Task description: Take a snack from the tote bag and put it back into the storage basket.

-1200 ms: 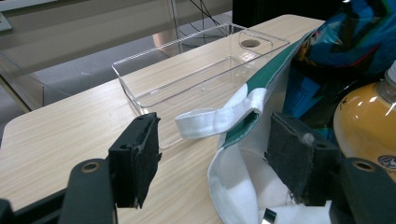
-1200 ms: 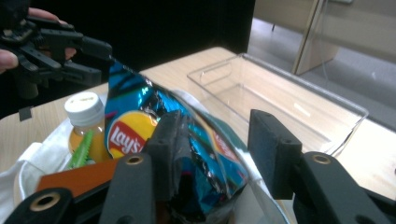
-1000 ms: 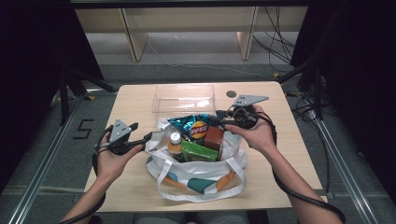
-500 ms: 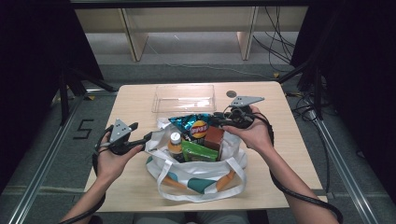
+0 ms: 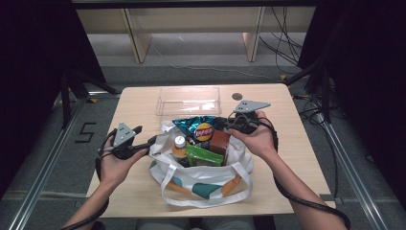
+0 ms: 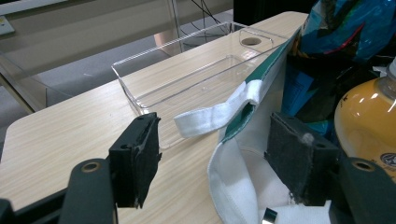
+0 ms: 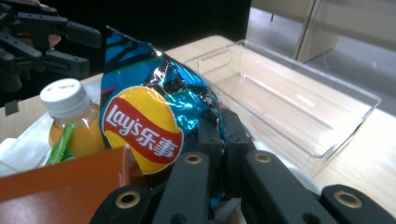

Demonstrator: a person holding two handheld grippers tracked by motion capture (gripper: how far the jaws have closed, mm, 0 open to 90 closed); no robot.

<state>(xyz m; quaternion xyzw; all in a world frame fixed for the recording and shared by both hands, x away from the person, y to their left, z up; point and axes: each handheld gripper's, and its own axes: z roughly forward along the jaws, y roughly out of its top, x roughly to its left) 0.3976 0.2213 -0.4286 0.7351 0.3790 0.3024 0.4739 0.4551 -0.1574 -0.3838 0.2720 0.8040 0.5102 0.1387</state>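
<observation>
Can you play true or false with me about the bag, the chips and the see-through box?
1. The right gripper has its jaws closed on the chip bag. True.
2. The clear box is full of snacks. False: it is empty.
3. The juice bottle stands in the tote bag. True.
4. The left gripper has its jaws shut tight. False: they stand open at the tote bag's rim.
5. The chip bag lies on the floor. False: it sticks up out of the tote bag.
</observation>
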